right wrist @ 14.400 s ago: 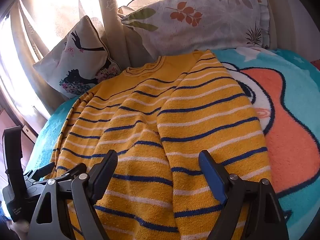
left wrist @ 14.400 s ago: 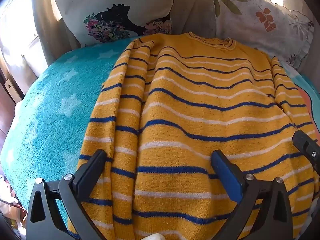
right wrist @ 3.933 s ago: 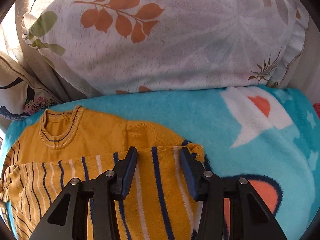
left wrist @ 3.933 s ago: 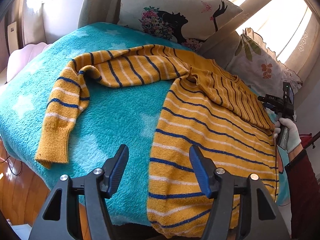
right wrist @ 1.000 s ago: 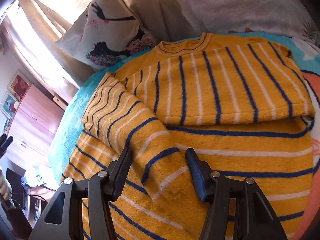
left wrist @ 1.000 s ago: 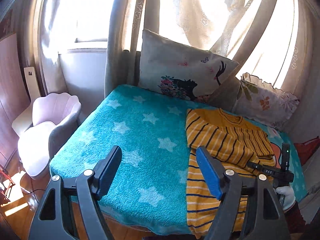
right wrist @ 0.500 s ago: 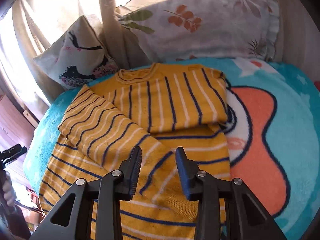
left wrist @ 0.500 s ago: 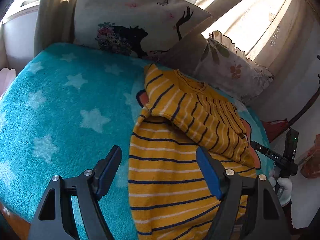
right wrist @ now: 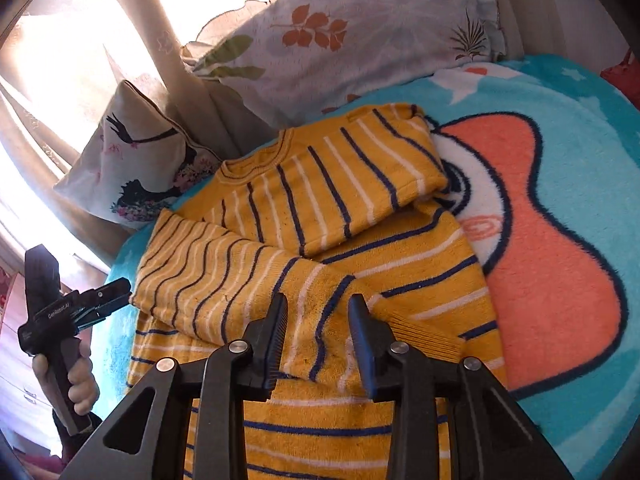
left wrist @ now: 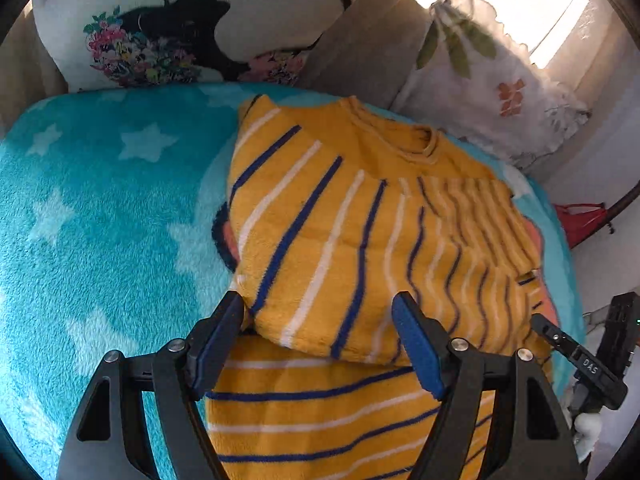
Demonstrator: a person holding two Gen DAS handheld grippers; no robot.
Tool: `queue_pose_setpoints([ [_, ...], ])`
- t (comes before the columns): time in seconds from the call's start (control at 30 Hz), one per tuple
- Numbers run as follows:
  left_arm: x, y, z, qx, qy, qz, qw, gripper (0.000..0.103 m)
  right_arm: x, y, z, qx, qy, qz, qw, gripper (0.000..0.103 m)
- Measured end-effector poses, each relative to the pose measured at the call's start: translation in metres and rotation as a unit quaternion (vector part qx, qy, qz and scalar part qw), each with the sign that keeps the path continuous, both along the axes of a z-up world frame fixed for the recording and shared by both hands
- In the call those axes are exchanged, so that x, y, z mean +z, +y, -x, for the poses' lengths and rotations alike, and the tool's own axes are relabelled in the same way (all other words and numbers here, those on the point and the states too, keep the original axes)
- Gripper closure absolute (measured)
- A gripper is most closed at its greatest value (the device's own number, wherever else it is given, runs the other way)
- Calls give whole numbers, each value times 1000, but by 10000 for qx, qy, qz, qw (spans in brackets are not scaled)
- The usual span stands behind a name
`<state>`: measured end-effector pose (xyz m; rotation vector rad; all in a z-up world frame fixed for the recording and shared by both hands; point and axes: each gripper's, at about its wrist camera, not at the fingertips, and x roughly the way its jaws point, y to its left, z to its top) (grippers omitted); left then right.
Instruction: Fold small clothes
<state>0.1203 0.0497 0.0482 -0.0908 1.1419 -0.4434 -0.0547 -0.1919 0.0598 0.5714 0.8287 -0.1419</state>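
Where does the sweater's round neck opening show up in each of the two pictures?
Left wrist view: the neck opening sits upper centre-right, near the leaf pillow.
Right wrist view: the neck opening sits left of centre.
Shared landmark: the leaf pillow, behind the sweater in both.

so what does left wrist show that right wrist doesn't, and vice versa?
Left wrist only: white stars on the teal blanket, and the right gripper seen from outside, at the frame's right edge.

Right wrist only: the blanket's coral and white cartoon patch, a bare hand holding the left gripper, and curtains.

Both: the yellow striped sweater with both sleeves folded across its chest, the silhouette pillow and the leaf-print pillow.
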Motion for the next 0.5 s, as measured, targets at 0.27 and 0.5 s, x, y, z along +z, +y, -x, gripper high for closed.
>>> queue_pose_setpoints([
  [0.27, -10, 13, 4, 15, -64, 189, 9998, 27, -19, -6, -3, -221, -411, -112, 9988, 67],
  [0.5, -2, 53, 47, 530, -50, 412, 9977, 27, -24, -17, 3, -197, -731, -599, 9953, 66],
])
